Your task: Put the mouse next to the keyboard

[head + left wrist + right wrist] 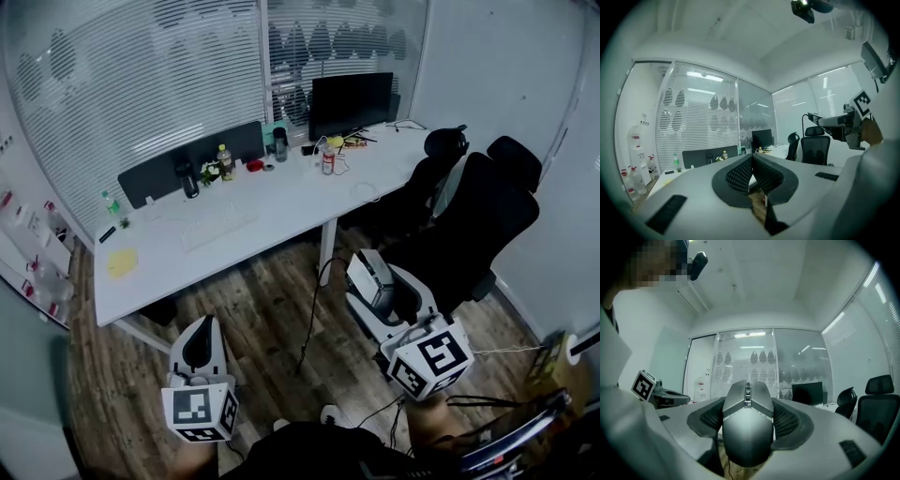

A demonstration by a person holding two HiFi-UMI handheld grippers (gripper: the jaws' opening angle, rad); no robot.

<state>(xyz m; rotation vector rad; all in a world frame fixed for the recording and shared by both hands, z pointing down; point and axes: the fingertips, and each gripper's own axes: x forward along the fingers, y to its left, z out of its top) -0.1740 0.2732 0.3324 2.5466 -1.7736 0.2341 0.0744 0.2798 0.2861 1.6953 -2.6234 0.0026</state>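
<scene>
A grey mouse [747,423] fills the space between the pads of my right gripper [748,401], which is shut on it; its scroll wheel points away from me. In the head view the right gripper [369,273] hangs over the floor in front of the white desk [291,204], with the mouse [374,279] in its jaws. A white keyboard [217,226] lies on the desk's left half, well beyond both grippers. My left gripper [199,343] floats low at the left, short of the desk's front edge. Its black pads [740,176] meet with nothing between them.
A black monitor [350,103] stands at the back of the desk with bottles [225,161] and small items beside it. A yellow note [122,262] lies near the desk's left corner. Black office chairs [473,220] crowd the right side. A cable [313,314] trails over the wooden floor.
</scene>
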